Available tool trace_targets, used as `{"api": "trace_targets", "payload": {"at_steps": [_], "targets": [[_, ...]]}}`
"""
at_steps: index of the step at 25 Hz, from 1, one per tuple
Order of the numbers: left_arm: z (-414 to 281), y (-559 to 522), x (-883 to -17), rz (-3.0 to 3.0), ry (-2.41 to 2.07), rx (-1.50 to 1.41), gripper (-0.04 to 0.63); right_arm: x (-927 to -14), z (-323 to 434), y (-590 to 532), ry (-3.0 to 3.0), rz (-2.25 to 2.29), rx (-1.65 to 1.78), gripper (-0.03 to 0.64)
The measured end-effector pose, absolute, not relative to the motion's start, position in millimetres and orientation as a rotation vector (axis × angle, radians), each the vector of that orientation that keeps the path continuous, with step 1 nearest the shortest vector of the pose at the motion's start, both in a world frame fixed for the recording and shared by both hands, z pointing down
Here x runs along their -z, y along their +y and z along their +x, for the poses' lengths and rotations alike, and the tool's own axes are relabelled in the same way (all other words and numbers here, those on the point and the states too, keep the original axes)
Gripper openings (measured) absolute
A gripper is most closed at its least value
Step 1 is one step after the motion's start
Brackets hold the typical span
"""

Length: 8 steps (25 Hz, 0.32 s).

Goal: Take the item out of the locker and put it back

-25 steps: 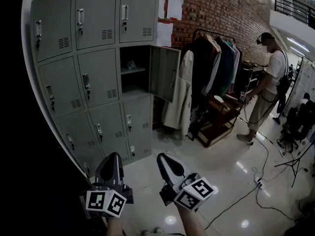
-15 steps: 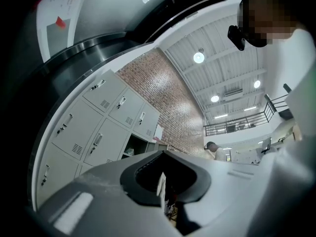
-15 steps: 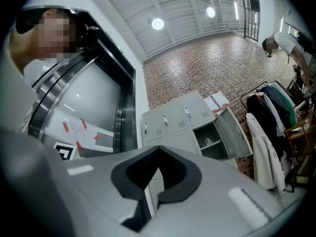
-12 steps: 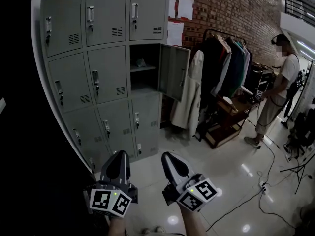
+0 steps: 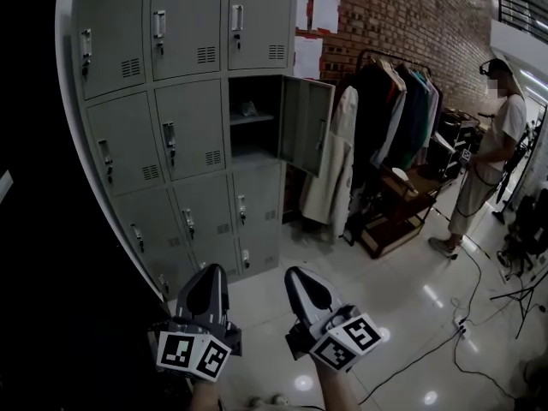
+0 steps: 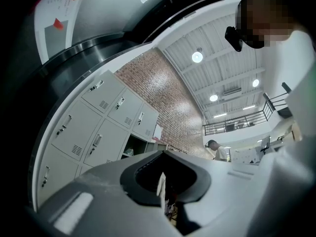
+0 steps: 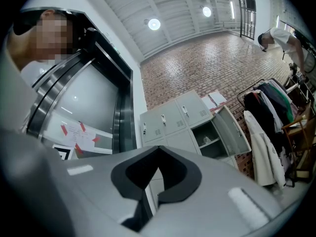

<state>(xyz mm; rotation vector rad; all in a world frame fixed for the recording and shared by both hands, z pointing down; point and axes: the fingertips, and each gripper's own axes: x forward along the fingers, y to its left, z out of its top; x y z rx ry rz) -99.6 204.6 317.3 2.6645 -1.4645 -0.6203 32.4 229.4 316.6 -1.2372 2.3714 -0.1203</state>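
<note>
Ahead, a grey locker bank against a brick wall, with a loaded clothes rack just to its right and a person standing beyond that. In the bank's right column, middle row, one open compartment, its door swung out to the right. Low in the head view and well apart from the lockers, the left gripper and the right gripper side by side, tips raised toward the lockers. Left jaws pressed together with nothing between them; right jaws likewise closed and empty. Inside the open compartment, on its upper shelf, the item: small and pale, too tiny to tell its long axis or which way it points.
</note>
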Motion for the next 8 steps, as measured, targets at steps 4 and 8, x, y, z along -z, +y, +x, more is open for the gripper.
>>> {"api": "trace_targets", "payload": {"at_steps": [4,8], "targets": [[-102.0,205.2,-316.0,2.662,-1.476,0.626,0.005,-315.3,32.1,230.6,2.372,-1.229,0.117,0.002],[-101.4,204.5,-317.9,2.662,-1.475,0.623,0.005,-314.9,31.9,230.6,2.373,-1.222,0.107,0.002]]}}
